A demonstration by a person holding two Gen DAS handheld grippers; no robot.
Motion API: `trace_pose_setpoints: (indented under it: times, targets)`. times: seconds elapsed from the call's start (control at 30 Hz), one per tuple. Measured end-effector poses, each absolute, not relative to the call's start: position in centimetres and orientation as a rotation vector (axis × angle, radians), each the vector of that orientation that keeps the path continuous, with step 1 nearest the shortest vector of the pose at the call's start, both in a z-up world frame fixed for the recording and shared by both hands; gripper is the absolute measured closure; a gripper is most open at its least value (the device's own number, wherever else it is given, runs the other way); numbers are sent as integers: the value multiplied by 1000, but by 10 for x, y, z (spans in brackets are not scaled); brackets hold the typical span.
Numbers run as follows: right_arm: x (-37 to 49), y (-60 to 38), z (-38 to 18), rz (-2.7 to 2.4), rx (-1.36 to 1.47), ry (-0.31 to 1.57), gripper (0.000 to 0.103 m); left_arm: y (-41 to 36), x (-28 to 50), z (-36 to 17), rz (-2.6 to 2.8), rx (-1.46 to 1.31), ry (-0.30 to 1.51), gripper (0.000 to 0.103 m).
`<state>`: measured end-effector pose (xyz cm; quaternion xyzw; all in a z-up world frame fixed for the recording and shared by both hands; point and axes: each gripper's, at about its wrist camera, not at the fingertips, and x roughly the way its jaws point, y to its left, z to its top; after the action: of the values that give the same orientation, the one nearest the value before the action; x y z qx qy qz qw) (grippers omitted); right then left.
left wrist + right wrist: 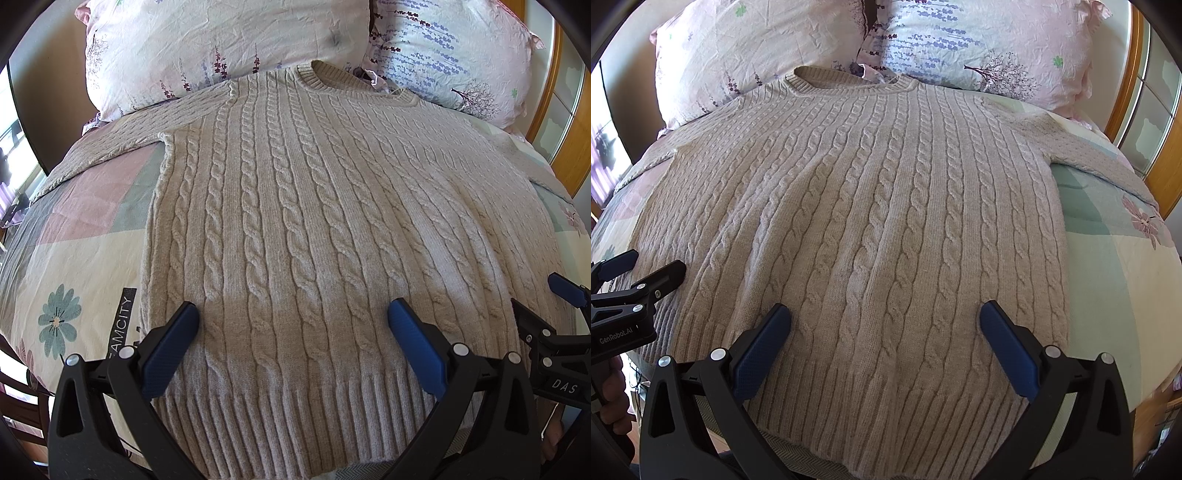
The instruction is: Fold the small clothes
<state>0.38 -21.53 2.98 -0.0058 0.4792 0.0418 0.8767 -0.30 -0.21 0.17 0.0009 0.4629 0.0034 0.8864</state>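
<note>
Both grippers, left gripper (293,321) and right gripper (885,323), gaped unclenched over the sweater's (314,206) hem; sleeve ends were cut off at frame edges.

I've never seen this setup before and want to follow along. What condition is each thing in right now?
Sweater: spread flat, front up, unfolded, sleeves out to the sides.
Left gripper: open, above the hem, holding nothing.
Right gripper: open, above the hem, holding nothing.
Pillows: propped behind the collar.
</note>
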Motion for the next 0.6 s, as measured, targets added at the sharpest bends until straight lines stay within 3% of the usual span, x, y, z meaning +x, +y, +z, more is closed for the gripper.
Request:
trace_pose_setpoints:
  times: [0.6]
  targets:
    - [4,-215,31,100,-20,993,1,-1,-2,2,1,3,976,2]
